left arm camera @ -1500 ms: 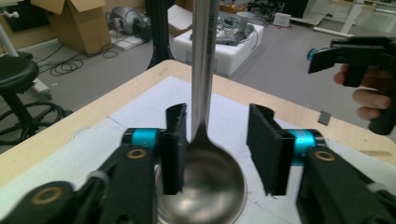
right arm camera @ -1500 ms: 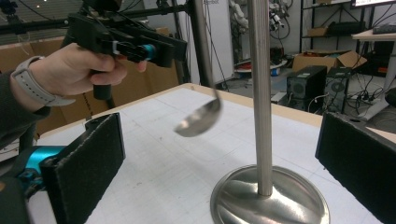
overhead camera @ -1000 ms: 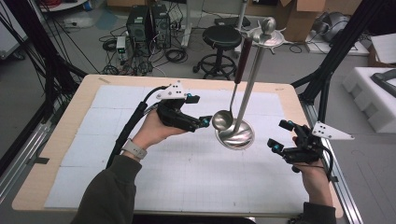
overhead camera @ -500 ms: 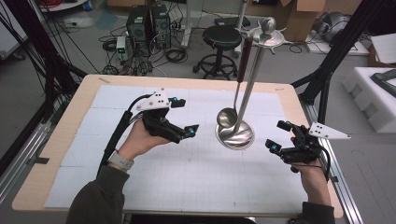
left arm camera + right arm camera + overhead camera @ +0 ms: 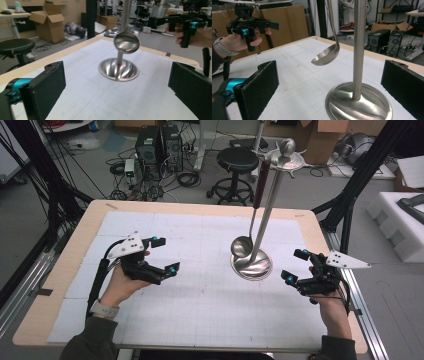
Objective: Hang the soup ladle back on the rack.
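1. We saw the ladle (image 5: 243, 247) hanging from the stand (image 5: 251, 264) on the counter (image 5: 60, 290).
2. Left tool (image 5: 165, 255) had just opened wide, empty, well apart from the ladle.
3. Right tool (image 5: 295, 265) gaped empty beside the stand.

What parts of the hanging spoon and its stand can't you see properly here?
- Ladle: in the left gripper view the handle is cut off by the top edge.
- Stand: in the right gripper view the pole top and hook are cut off by the top edge.
- Stand top: in the high view, too small and blurred to show how the ladle hangs.
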A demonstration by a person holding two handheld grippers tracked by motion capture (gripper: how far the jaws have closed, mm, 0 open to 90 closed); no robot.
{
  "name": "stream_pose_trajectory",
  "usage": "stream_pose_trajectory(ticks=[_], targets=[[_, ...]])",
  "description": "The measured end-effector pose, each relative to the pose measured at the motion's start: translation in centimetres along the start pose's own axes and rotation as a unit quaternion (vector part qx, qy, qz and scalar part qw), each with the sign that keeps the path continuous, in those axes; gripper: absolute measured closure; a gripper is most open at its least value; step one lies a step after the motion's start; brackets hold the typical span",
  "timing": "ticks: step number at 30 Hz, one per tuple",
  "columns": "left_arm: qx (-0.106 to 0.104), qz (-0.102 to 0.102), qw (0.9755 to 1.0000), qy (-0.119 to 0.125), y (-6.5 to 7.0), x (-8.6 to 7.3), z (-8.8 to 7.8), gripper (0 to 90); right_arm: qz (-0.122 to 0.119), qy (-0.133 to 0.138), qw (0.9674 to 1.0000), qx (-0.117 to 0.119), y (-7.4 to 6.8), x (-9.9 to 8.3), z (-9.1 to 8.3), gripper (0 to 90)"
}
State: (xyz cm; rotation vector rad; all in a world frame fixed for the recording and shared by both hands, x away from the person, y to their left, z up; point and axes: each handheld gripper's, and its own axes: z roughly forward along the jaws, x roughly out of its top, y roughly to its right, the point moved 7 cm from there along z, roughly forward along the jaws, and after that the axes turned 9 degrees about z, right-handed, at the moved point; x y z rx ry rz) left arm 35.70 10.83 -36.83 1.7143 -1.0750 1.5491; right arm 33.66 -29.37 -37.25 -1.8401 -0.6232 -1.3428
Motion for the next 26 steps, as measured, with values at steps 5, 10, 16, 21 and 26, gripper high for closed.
stream_pose_trajectory(ticks=[5, 10, 16, 21, 26], targets=[[0.038, -0.002, 0.9993, -0.009, -1.3, -1.5, -2.6, 1.8, -0.004, -0.003, 1.0000, -0.002, 0.1, -0.1, 0.2, 0.0], [0.059, -0.006, 0.9982, -0.007, -2.0, -2.1, -4.4, 1.8, -0.003, -0.004, 1.0000, -0.005, 0.3, -0.2, 0.3, 0.0], [0.101, -0.007, 0.9947, -0.013, -2.6, -3.2, -6.2, 1.8, -0.001, -0.003, 0.9998, -0.017, 0.7, -0.4, 0.3, 0.0], [0.124, -0.015, 0.9918, -0.028, -3.3, -3.7, -7.0, 1.8, 0.000, -0.007, 0.9988, -0.047, 1.7, -0.9, 0.3, 0.0], [0.141, -0.011, 0.9893, -0.034, -3.6, -3.8, -7.2, 1.7, 0.010, -0.017, 0.9980, -0.060, 2.4, -1.6, 0.7, 0.0]])
